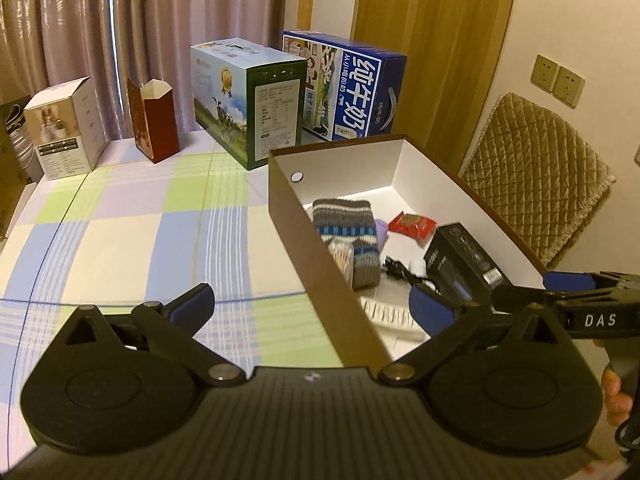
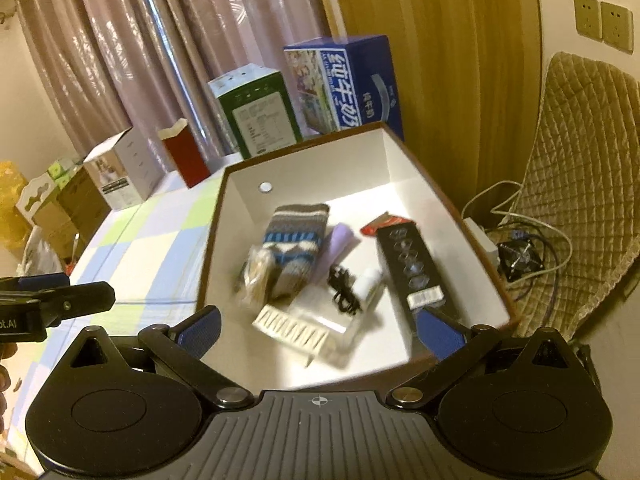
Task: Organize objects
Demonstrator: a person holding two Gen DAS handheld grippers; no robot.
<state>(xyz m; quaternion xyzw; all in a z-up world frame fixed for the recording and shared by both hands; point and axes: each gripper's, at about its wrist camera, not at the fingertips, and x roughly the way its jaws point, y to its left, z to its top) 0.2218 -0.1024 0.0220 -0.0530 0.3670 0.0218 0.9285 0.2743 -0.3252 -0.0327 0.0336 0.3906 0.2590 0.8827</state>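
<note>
A brown cardboard box (image 1: pixel 304 240) with a white inside (image 2: pixel 352 160) stands on the checked tablecloth. In it lie a striped knitted sock (image 2: pixel 296 236), a bag of cotton swabs (image 2: pixel 258 276), a purple item (image 2: pixel 340 244), a red packet (image 2: pixel 380 222), a long black box (image 2: pixel 412 268), a black cable (image 2: pixel 342 288), a small white bottle (image 2: pixel 368 284) and a white comb (image 2: pixel 294 330). My left gripper (image 1: pixel 316 304) is open and empty, straddling the box's left wall. My right gripper (image 2: pixel 318 330) is open and empty over the box's near end, and shows in the left wrist view (image 1: pixel 576 288).
At the table's back stand a blue milk carton (image 1: pixel 352 88), a green carton (image 1: pixel 248 100), a dark red open box (image 1: pixel 154 120) and a white box (image 1: pixel 64 128). Curtains hang behind. A quilted chair (image 2: pixel 580 184) with cables stands to the right.
</note>
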